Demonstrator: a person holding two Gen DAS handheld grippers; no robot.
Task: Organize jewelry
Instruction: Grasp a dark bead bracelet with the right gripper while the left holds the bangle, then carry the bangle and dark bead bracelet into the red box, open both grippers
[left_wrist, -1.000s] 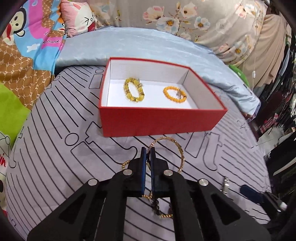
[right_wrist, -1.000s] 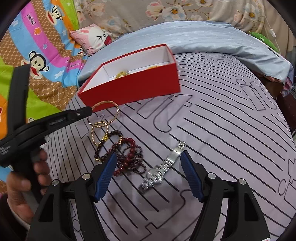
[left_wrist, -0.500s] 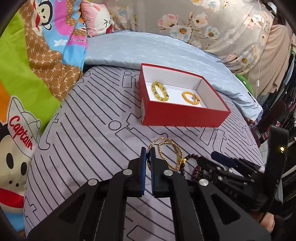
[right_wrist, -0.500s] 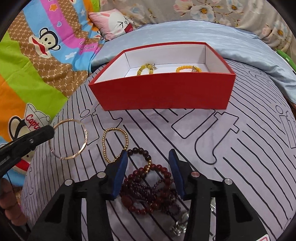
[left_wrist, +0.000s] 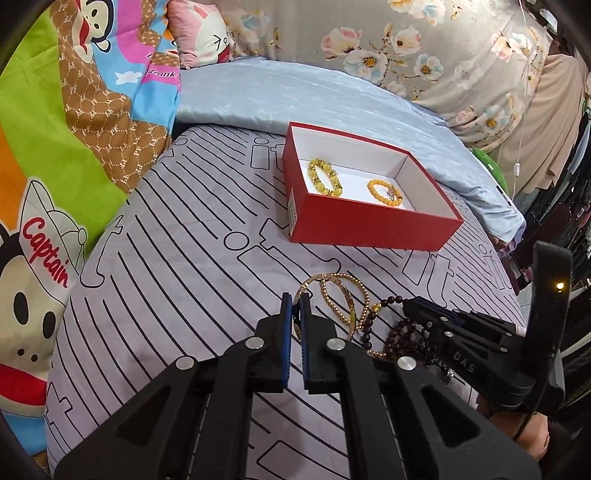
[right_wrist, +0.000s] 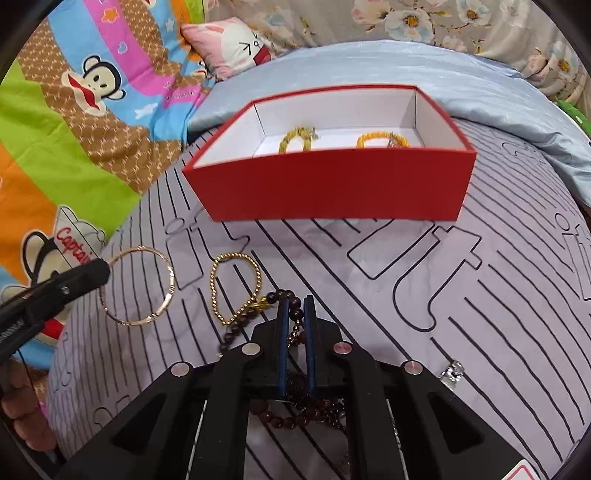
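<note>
My left gripper (left_wrist: 294, 302) is shut on a thin gold bangle (left_wrist: 352, 317) and holds it just above the bedsheet; the bangle also shows in the right wrist view (right_wrist: 168, 295). My right gripper (right_wrist: 295, 306) is shut on a dark red bead bracelet (right_wrist: 291, 413) lying on the sheet. A gold chain bracelet (right_wrist: 255, 273) lies between the two. The open red box (left_wrist: 369, 225) holds two yellow bead bracelets (left_wrist: 325, 177) and stands beyond both grippers; it also shows in the right wrist view (right_wrist: 332, 188).
A silver watch clasp (right_wrist: 452, 371) lies to the right of my right gripper. A light blue pillow (left_wrist: 314, 96) lies behind the box. A colourful cartoon blanket (left_wrist: 55, 129) covers the left side. The striped grey sheet (left_wrist: 166, 277) lies under everything.
My right gripper closed from wide open onto the dark red beads. My left gripper stayed shut on the gold bangle and drew back from the box, lifting the bangle off to the left.
</note>
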